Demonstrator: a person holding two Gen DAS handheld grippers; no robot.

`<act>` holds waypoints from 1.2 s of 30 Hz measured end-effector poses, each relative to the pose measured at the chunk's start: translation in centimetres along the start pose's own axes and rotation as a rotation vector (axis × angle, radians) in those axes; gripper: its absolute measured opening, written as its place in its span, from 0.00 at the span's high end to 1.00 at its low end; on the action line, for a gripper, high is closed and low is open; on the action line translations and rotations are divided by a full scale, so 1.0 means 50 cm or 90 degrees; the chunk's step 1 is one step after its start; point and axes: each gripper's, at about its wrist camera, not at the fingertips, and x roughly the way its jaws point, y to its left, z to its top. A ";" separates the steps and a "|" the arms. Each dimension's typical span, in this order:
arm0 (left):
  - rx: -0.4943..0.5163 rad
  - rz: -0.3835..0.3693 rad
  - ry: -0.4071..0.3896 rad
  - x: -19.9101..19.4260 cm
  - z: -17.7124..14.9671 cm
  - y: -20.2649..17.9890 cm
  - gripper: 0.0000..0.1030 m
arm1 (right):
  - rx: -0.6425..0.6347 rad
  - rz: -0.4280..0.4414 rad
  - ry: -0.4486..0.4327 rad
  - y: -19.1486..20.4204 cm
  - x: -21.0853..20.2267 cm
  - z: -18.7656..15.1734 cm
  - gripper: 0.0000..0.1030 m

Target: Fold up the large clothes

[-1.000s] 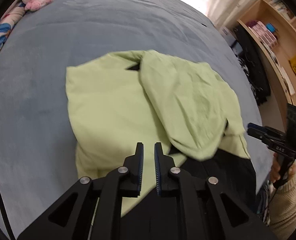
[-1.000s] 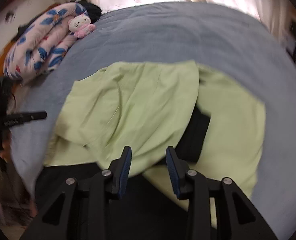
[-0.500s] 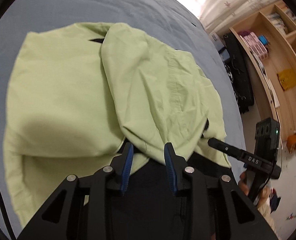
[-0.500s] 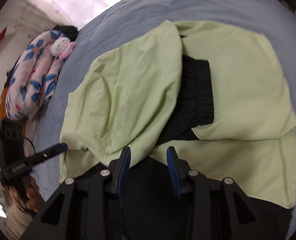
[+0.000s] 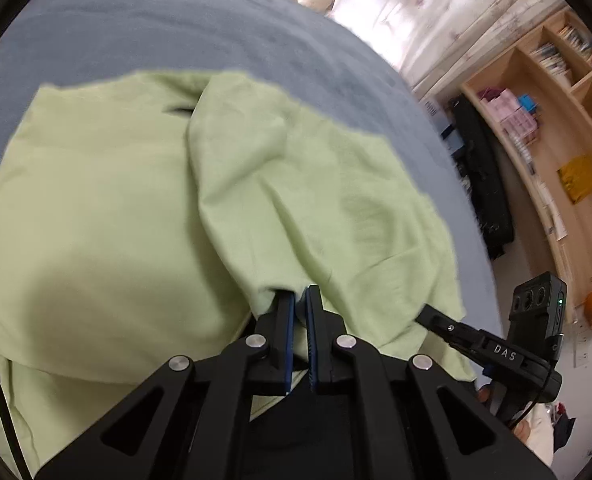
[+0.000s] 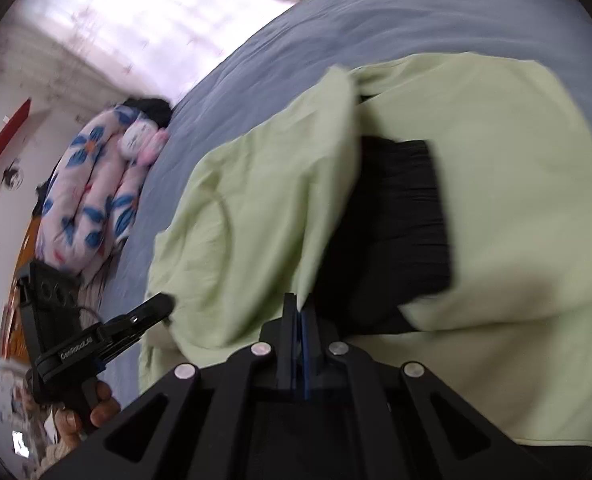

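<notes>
A large light green garment point(image 5: 116, 220) lies on the blue-grey bed point(image 5: 176, 20), with one side folded over as a flap. My left gripper point(image 5: 300, 300) is shut on the flap's near edge. In the right wrist view the same garment point(image 6: 264, 208) shows a black ribbed part point(image 6: 400, 232) under the flap. My right gripper point(image 6: 299, 300) is shut on the flap's edge too. Each gripper appears in the other's view: the right gripper point(image 5: 426, 314) at the flap's right corner, the left gripper point(image 6: 162, 304) at its left corner.
A wooden shelf unit point(image 5: 556, 120) and a black bag point(image 5: 480, 168) stand past the bed's right side. A floral quilt point(image 6: 88, 200) and a pink plush toy point(image 6: 142, 142) lie at the bed's far left. A person's hand point(image 6: 92, 412) holds the left gripper.
Both grippers came down to the flap's near edge. Their jaws stood apart half a second ago and have closed on the green cloth.
</notes>
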 end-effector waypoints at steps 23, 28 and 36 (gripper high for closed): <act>0.032 0.003 -0.083 -0.052 0.078 -0.059 0.83 | -0.247 -0.115 -0.069 0.236 -0.005 0.024 0.75; 0.041 0.063 -0.029 0.031 0.077 -0.048 0.83 | -0.235 -0.186 -0.022 0.196 0.092 0.044 0.75; -0.012 0.068 0.014 0.087 0.083 0.024 0.84 | -0.090 -0.130 -0.029 0.023 0.041 0.066 1.00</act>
